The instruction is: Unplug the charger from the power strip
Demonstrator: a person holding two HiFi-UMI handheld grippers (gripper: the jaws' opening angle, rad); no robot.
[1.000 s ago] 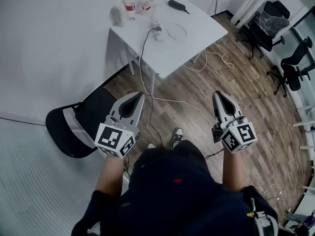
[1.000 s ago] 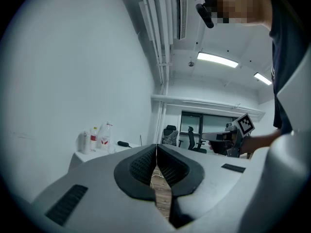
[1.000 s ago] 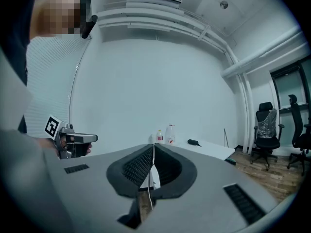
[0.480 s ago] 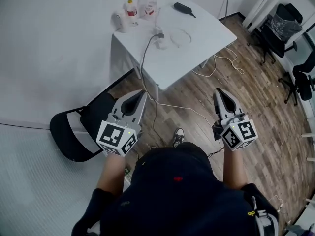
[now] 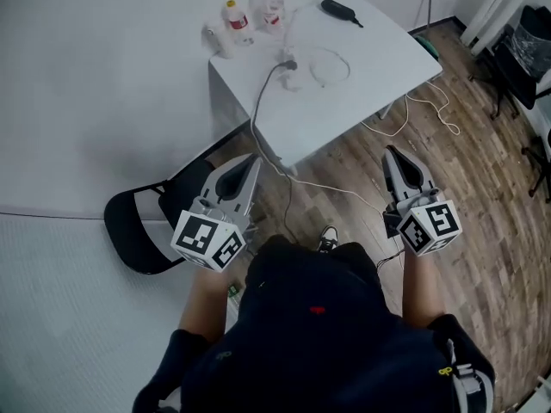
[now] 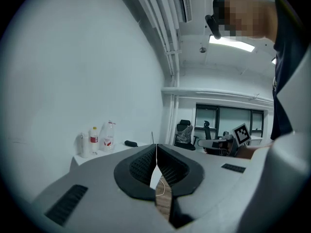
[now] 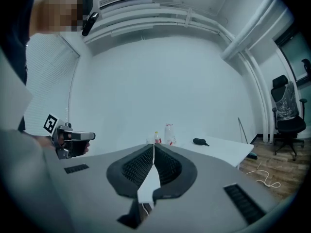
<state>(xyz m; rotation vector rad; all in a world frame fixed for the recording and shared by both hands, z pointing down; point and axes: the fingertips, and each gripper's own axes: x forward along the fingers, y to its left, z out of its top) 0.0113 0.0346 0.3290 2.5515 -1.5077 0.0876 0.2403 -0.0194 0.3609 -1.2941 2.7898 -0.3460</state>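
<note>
1. Person in a dark top is standing on a wooden floor (image 5: 482,196), seen from above, holding one claw in each hand.
2. Left claw (image 5: 250,159) is pointing up the head view toward a white surface (image 5: 362,101). In the left gripper view its two dark pads are pressing together, and nothing is sitting between them.
3. Right claw (image 5: 393,151) is pointing the same way. In the right gripper view its pads are likewise meeting edge to edge, and it is gripping nothing.
4. Both claws are hanging well apart from the surface, out over the floor.
5. Charger (image 5: 291,62) is showing as a small dark plug near the middle of the surface, sitting in a white power strip (image 5: 287,78). Both are too small to make out in detail.
6. Grey cable (image 5: 258,110) is running from the plug over the near edge of the surface and down to the floor.
7. Two bottles (image 5: 234,15) are standing at the far corner, and a black object (image 5: 340,9) is lying near the far edge.
8. Black chair (image 5: 138,231) is standing beside the surface, just left of the left claw.
9. White cable (image 5: 430,110) is trailing across the floor to the right.
</note>
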